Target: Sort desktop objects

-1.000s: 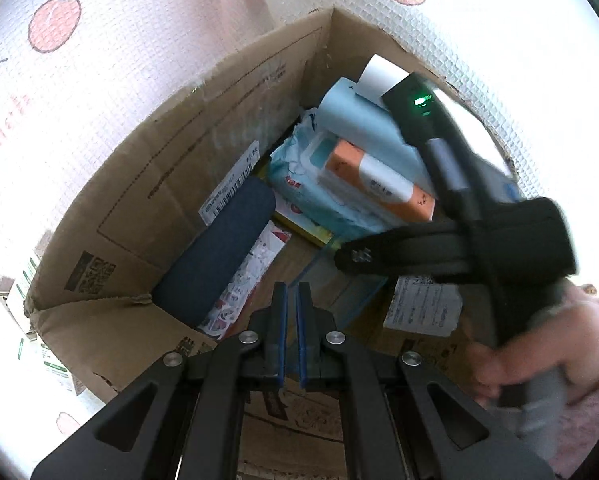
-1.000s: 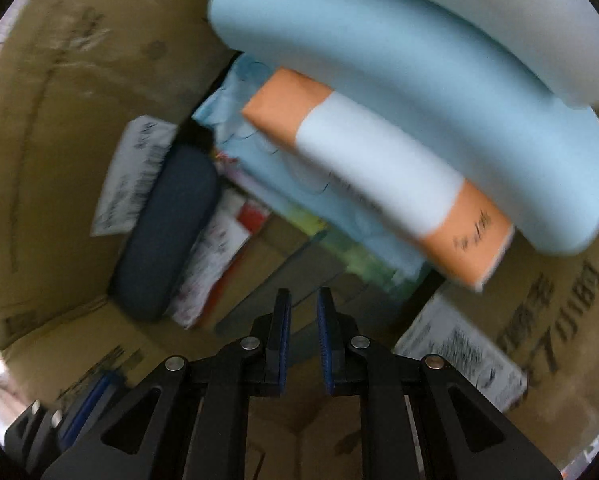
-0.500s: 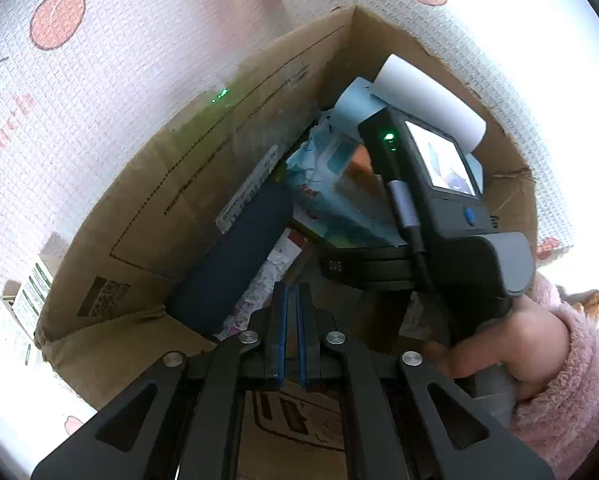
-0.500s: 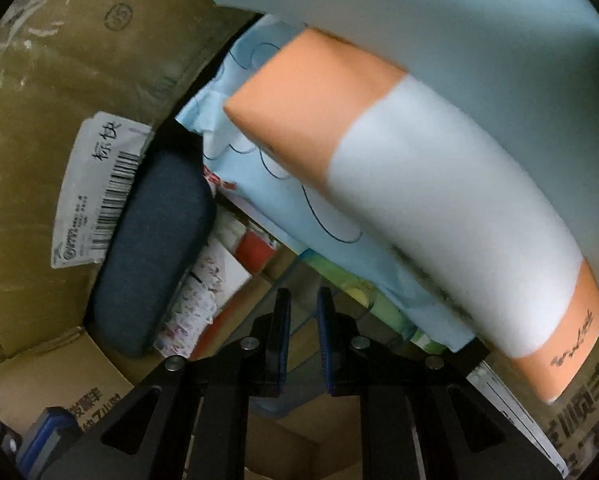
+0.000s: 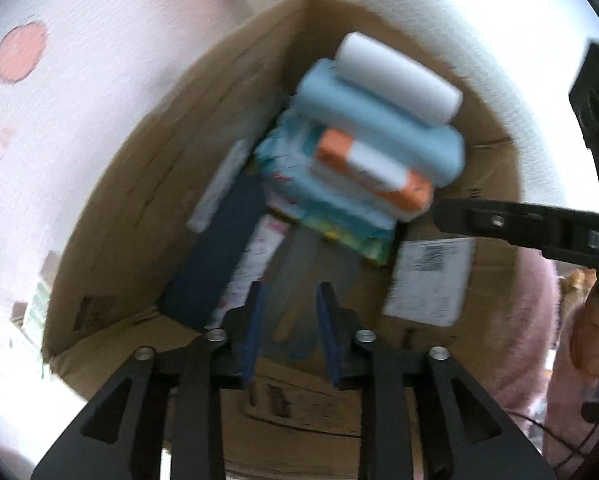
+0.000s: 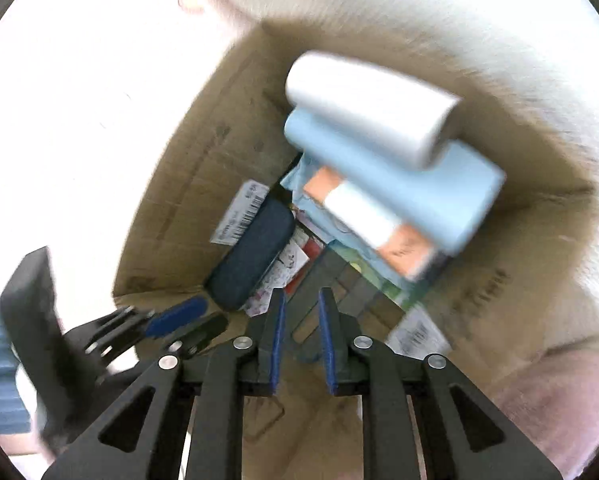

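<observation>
A cardboard box (image 5: 147, 184) (image 6: 171, 208) holds sorted items: a white roll (image 5: 399, 80) (image 6: 371, 108) on a light blue pack (image 5: 379, 136) (image 6: 395, 188), an orange and white box (image 5: 375, 176) (image 6: 363, 220), a wipes pack (image 5: 319, 196) and a dark blue case (image 5: 215, 256) (image 6: 251, 252). My left gripper (image 5: 289, 304) hovers above the box's near edge, open and empty. My right gripper (image 6: 301, 312) also hovers above the box, open a little and empty. Both views are blurred.
The box stands on a white mat with pink dots (image 5: 19, 56). The right gripper's body (image 5: 539, 228) crosses the right of the left wrist view; the left gripper (image 6: 159, 324) shows at lower left in the right wrist view. A pink sleeve (image 5: 531, 320) is beside the box.
Both grippers have pulled back up out of the box. The left jaws have opened from shut; the right jaws have opened slightly wider. The right gripper has moved out to the right.
</observation>
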A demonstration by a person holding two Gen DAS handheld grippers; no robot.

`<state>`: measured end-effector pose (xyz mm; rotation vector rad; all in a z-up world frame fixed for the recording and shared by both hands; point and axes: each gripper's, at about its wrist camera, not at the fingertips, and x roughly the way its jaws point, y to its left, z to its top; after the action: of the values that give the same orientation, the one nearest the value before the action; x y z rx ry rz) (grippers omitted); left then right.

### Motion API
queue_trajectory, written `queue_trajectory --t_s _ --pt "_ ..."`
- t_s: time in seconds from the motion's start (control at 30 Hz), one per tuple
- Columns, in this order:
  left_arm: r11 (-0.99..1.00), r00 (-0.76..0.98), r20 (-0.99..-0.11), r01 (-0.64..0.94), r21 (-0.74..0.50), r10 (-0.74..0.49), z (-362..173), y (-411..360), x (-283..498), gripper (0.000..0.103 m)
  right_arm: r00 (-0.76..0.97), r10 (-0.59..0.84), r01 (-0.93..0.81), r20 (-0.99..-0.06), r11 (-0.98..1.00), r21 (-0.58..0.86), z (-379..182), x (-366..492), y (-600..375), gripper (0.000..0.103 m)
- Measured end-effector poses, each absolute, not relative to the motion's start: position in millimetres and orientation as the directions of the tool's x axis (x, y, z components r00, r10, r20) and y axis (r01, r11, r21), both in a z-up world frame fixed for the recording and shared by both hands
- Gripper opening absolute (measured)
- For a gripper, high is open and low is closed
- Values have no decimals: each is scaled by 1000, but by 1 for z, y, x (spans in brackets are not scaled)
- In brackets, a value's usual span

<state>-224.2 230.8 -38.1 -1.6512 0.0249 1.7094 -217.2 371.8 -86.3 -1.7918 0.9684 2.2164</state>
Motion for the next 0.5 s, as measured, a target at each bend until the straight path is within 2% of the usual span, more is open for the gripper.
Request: queue_trajectory --t_s 0.1,0.2,0.37,0.5 --pt "-676 173 -845 -527 -514 507 -34 255 -227 48 -313 -252 -502 -915 -774 385 -72 -198 381 16" --pt "-651 209 -859 -575 -495 468 -37 284 -225 48 -340 -234 -486 -911 -785 383 -52 -191 381 17" --pt "-632 212 -864 -606 -483 457 -35 303 -214 48 -390 -337 -459 -857 -736 498 -48 -171 381 17" --pt "-647 224 -877 -602 -468 426 -52 315 -206 47 -383 -323 -474 -866 -736 484 -57 -163 376 20"
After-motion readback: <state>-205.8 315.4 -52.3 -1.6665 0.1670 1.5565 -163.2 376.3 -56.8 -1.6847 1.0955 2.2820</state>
